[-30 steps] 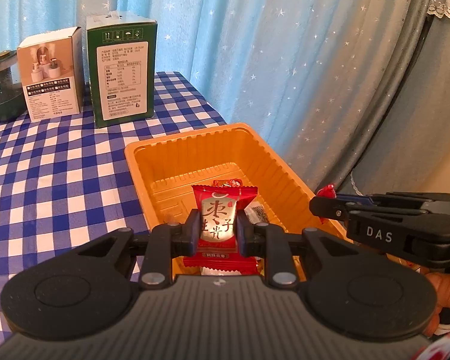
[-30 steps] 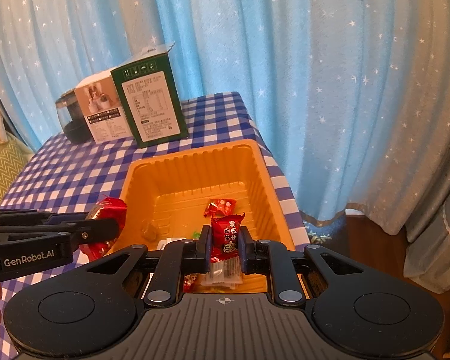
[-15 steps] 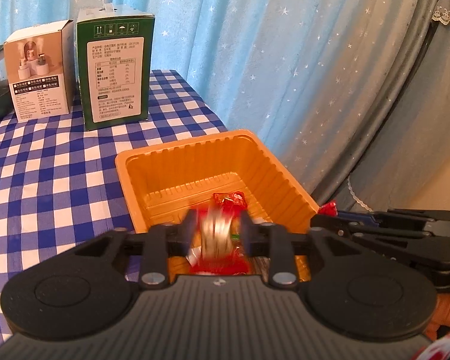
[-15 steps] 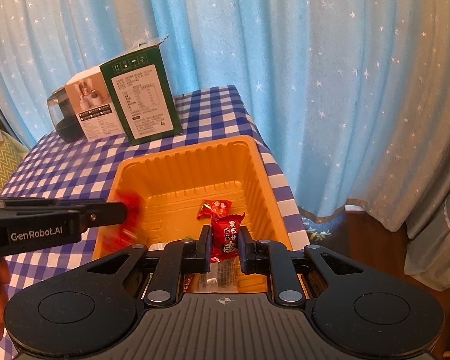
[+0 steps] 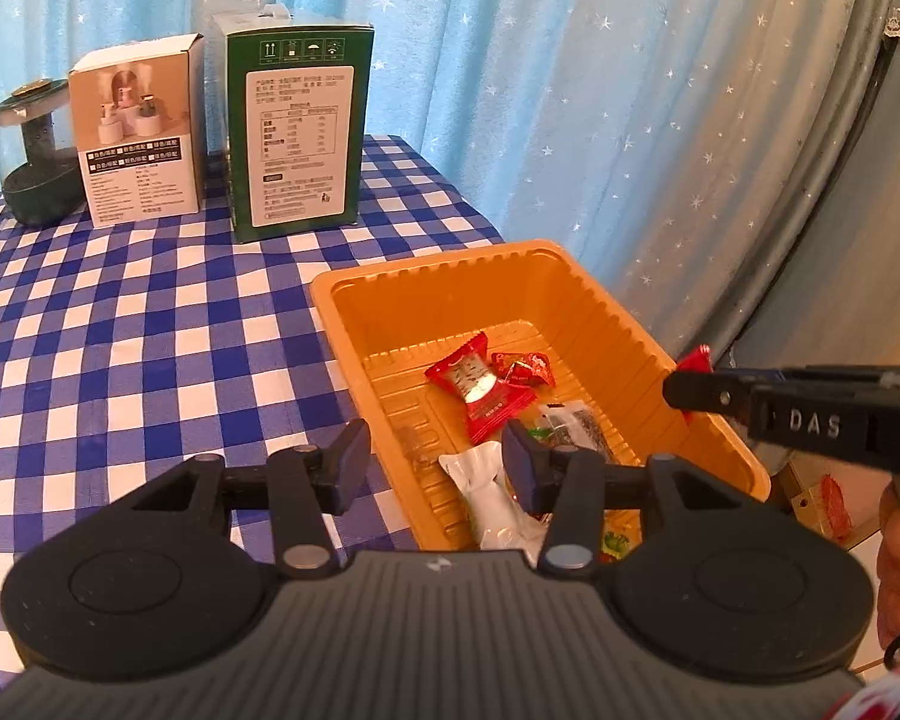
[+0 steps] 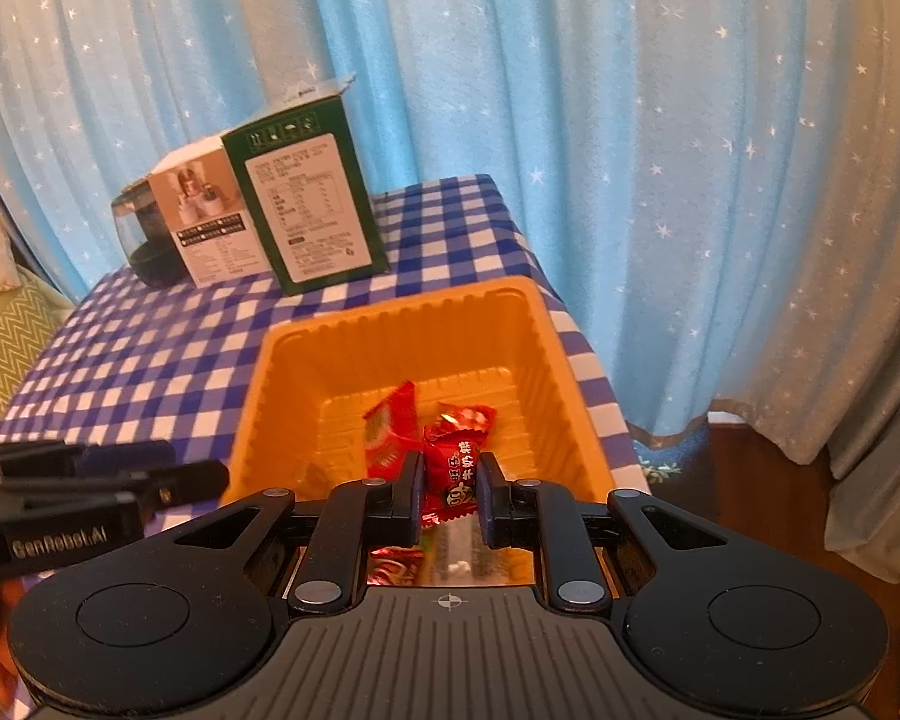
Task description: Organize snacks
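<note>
Left gripper [image 5: 435, 462] hanging over the near left corner of the shallow orange plastic tray [image 5: 402, 300], jaws partway apart and opening, nothing between them. Just ahead of those jaws, lying flat on the tray floor: the red rectangular candy wrapper with the white label [image 5: 479, 390], tilted, touching a smaller crumpled red foil candy [image 5: 525, 367] on its far right. Right under the right-hand jaw, a white plastic packet [image 5: 489, 495] and a clear packet with dark contents [image 5: 576, 423], both partly hidden by the gripper body.

Right gripper [image 6: 450, 489] hovering over the near end of the same tray, jaws pinched tight on a red candy wrapper with white lettering [image 6: 457, 471], held upright between the pads. Seen from the left wrist camera, only a red corner of that wrapper pokes out past the black fingertips, above the tray's right rim. Beyond the right jaws, down in the tray, the two red candies again, side by side.

Well ahead and to the left of both sets of jaws, on the blue and white checked tablecloth [image 5: 120, 330] over the table: a tall dark green carton [image 5: 297, 126], a beige cardboard box [image 5: 138, 132] just beside it, and a dark green glass-domed gadget [image 5: 33, 150] at the far left. Pale blue star-print curtain [image 5: 570, 90] behind everything.
</note>
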